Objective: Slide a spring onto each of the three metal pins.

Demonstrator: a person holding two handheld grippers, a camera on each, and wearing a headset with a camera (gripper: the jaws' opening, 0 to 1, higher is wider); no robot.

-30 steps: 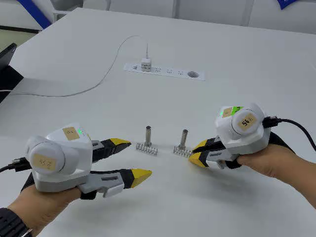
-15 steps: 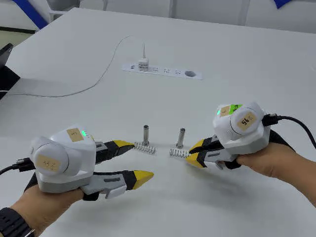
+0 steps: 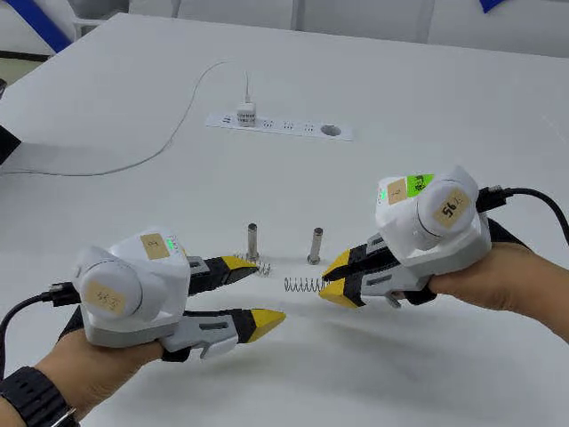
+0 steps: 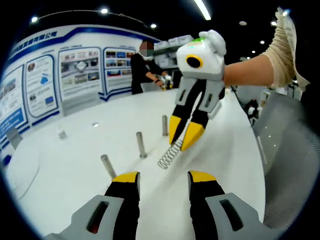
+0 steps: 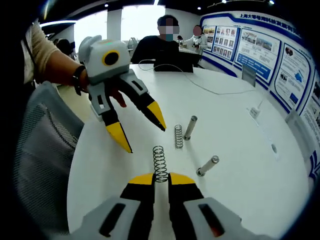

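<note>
Two upright metal pins [image 3: 252, 241] [image 3: 316, 245] stand mid-table; the left gripper view shows three pins [image 4: 108, 166] [image 4: 141, 145] [image 4: 164, 125]. My right gripper [image 3: 335, 279] [image 5: 161, 180] is shut on one end of a spring [image 3: 304, 285] [image 5: 160, 163] [image 4: 169, 155], which sticks out to the left, in front of the right-hand pin. A second spring [image 3: 255, 266] [image 5: 178, 136] lies at the foot of the left-hand pin. My left gripper [image 3: 255, 292] [image 4: 163, 177] is open with nothing in it, its far fingertip [image 3: 238, 263] beside that lying spring.
A white power strip [image 3: 280, 126] with a plugged charger [image 3: 245, 113] and a cable [image 3: 169, 142] lies farther back on the white table [image 3: 427, 116]. People sit at the table's far side in the gripper views [image 5: 167, 42].
The right gripper has taken hold of the spring that lay by the right-hand pin and drawn it left and nearer. The left gripper has edged toward the pins. The camera has shifted.
</note>
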